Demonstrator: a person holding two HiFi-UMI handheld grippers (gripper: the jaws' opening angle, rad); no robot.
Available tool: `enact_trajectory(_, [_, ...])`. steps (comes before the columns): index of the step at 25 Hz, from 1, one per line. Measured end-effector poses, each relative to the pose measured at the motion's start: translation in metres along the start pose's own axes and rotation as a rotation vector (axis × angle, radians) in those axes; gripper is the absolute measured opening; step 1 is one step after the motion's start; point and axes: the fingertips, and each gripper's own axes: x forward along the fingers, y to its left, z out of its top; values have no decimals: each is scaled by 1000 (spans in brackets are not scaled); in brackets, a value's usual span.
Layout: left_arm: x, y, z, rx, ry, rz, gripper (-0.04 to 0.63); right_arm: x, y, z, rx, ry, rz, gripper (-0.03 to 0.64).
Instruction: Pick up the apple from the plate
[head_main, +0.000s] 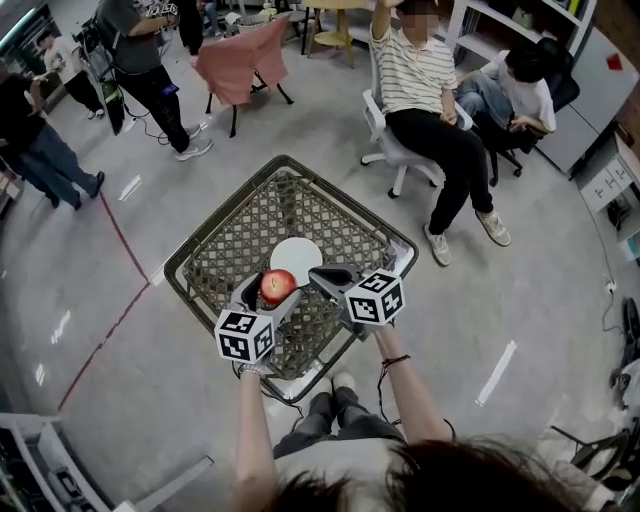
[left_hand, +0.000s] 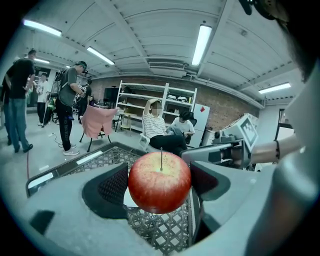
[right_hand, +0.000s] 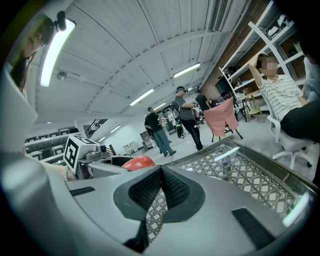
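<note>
A red apple (head_main: 278, 286) with its stem up is held above a lattice-top table (head_main: 240, 235), clamped between the jaws of my left gripper (head_main: 277, 289). In the left gripper view the apple (left_hand: 160, 182) fills the gap between the two dark pads. A white plate (head_main: 297, 258) lies bare on the table just beyond the apple. My right gripper (head_main: 322, 276) hovers beside the apple on its right, jaws shut with nothing between them; in the right gripper view the apple (right_hand: 138, 162) peeks over the left jaw.
The table's dark rim (head_main: 290, 162) frames the lattice. A person in a striped shirt (head_main: 425, 110) sits on a wheeled chair beyond the table. A chair draped in pink cloth (head_main: 243, 62) stands at the far left. Other people stand at the left edge (head_main: 40, 140).
</note>
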Motion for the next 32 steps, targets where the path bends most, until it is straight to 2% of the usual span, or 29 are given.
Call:
enact_trajectory(18, [-38, -23, 8, 11, -37, -43, 391, -14, 37, 12, -17, -74, 29, 9])
enact_trajectory(32, [-51, -47, 12, 67, -37, -76, 391, -33, 55, 22, -60, -106, 62, 9])
